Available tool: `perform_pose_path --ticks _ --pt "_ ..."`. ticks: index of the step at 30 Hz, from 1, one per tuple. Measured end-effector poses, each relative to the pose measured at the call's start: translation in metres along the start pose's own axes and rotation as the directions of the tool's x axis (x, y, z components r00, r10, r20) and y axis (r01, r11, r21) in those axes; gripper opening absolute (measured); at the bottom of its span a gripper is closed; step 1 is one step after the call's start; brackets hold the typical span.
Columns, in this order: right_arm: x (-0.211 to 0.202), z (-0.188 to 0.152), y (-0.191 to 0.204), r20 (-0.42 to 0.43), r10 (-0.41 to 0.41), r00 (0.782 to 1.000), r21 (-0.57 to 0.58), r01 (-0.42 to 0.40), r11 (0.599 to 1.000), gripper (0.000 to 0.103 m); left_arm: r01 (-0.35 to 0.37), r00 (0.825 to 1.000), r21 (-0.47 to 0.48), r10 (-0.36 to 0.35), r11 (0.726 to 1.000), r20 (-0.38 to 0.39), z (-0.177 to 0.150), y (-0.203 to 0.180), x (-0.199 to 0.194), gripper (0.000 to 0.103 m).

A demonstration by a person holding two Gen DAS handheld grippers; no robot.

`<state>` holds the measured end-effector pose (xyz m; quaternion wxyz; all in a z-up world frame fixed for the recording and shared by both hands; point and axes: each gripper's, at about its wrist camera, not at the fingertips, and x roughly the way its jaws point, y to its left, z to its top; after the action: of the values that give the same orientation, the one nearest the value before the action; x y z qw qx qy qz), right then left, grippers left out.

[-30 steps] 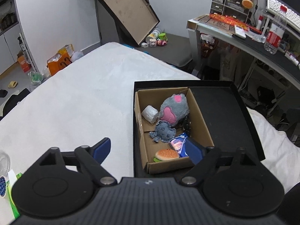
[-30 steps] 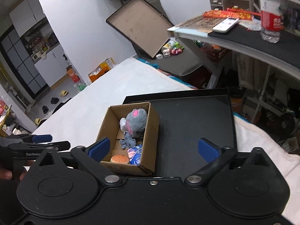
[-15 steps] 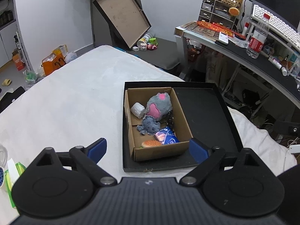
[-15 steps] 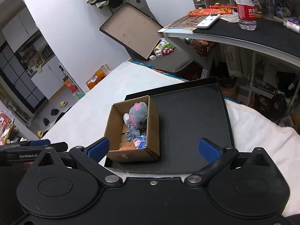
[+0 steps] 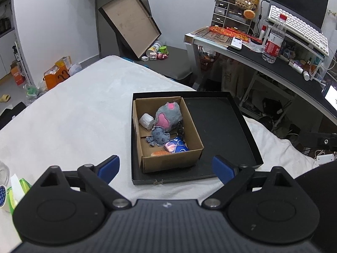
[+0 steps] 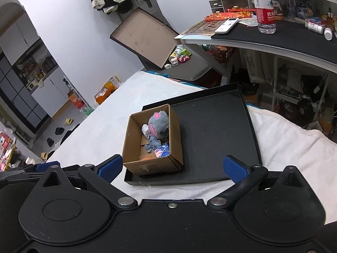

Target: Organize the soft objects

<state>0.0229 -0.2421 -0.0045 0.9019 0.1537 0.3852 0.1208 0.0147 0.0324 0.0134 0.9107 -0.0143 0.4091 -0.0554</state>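
Observation:
A brown cardboard box (image 5: 168, 160) (image 6: 147, 164) stands in the left half of a shallow black tray (image 5: 221, 130) (image 6: 214, 130) on the white bed. Inside it lie a grey and pink plush (image 5: 168, 116) (image 6: 158, 123), a small grey octopus toy (image 5: 159, 136), a white soft block (image 5: 146, 120), a blue pouch (image 5: 177, 146) and a burger toy (image 5: 161, 153). My left gripper (image 5: 166, 168) is open and empty, held back from the box's near wall. My right gripper (image 6: 171, 166) is also open and empty, behind the tray's near edge.
A desk (image 5: 273, 63) with a water bottle (image 5: 273, 40), a keyboard and clutter runs along the right. An open box lid (image 5: 130, 23) leans on the far wall. Green packets (image 5: 14, 191) lie at the bed's near left. The left gripper's arm (image 6: 27, 168) shows at left.
Both grippers have drawn back and up from the box, which now looks smaller and farther off. The left gripper's jaws have spread a little wider. The toys in the box have not moved.

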Motion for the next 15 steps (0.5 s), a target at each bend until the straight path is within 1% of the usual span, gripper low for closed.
perform_pose_path --ticks 10,15 --pt "-0.017 -0.011 0.005 0.012 -0.018 1.000 -0.027 0.018 0.999 0.103 0.010 1.000 -0.011 -0.009 1.000 0.015 -0.009 -0.003 -0.012 0.094" --pt "-0.028 -0.017 0.005 0.021 -0.020 1.000 -0.008 0.020 1.000 0.103 0.006 1.000 -0.012 -0.005 1.000 0.024 -0.012 -0.004 -0.017 0.094"
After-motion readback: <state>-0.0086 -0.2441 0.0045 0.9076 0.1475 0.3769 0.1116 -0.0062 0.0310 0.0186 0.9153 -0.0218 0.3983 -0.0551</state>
